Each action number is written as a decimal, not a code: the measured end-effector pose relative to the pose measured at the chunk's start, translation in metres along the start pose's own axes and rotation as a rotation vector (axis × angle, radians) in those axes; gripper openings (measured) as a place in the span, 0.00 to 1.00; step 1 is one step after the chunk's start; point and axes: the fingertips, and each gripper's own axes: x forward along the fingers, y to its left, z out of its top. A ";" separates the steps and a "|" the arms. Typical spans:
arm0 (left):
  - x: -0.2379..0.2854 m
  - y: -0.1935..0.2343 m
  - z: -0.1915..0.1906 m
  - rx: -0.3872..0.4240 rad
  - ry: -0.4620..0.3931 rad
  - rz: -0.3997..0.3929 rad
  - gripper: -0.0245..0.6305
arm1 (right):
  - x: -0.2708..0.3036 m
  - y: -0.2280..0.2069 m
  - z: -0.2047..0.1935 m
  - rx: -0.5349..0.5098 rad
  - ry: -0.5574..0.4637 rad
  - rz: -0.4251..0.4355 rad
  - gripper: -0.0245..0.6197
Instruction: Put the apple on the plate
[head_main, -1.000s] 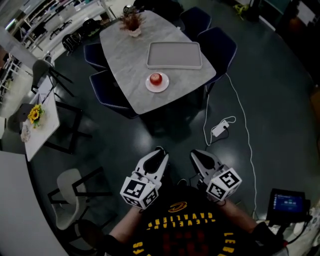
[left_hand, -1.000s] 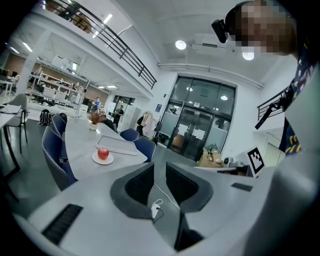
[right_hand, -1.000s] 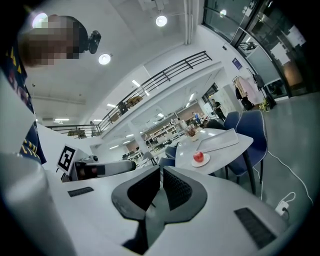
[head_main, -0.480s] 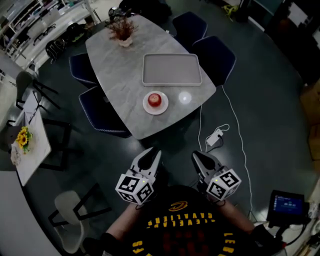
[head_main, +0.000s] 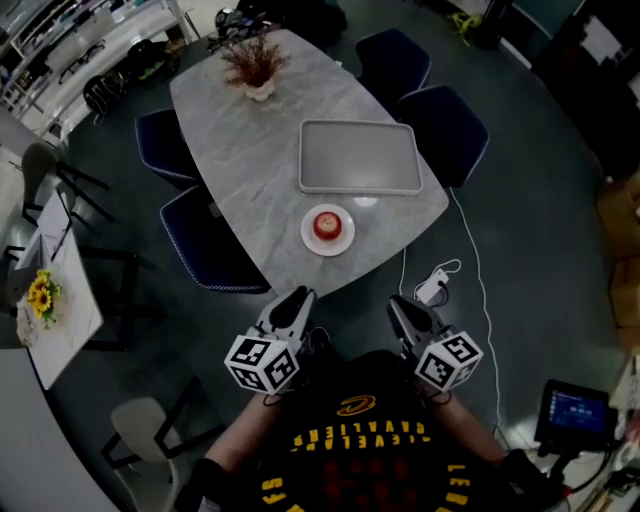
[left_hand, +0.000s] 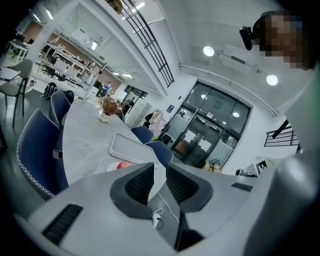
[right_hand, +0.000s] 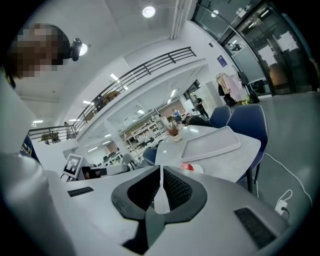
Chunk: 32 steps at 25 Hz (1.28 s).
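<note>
Left hand-held gripper (head_main: 293, 303): jaws spread a little, nothing between them. Right hand-held gripper (head_main: 403, 310): tips pressed together, also empty. Both are held close to the person's chest, above the floor and well short of the tabletop's (head_main: 250, 150) near edge, pointing towards it.

Apple (head_main: 327, 224): sits on the plate (head_main: 309, 239), roughly centred, upright as far as can be told. The plate stands near the near edge of the tabletop, towards its right corner. Tray (head_main: 360, 155): empty, just beyond the plate along the right edge; the two look just apart. Plant (head_main: 255, 65): at the far end. A cable (head_main: 480, 260) runs across the floor off the right corner.

Step in hand, as judged: none active. The apple is already where the task wants it, and neither gripper is near it or holds anything. Placement reads as complete.

Next move, as judged: no further handling needed. If a check or correction is wanted, the person must first close in on the near edge; either gripper would have to open wider than now to take the apple.
</note>
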 end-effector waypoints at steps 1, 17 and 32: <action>0.003 0.006 0.001 -0.007 0.003 0.006 0.15 | 0.005 -0.003 0.000 0.020 0.002 0.001 0.05; 0.059 0.086 -0.018 -0.206 0.095 0.132 0.15 | 0.102 -0.070 0.013 0.013 0.138 0.094 0.05; 0.127 0.172 -0.085 -0.514 0.133 0.314 0.22 | 0.221 -0.174 -0.037 -0.060 0.496 0.132 0.13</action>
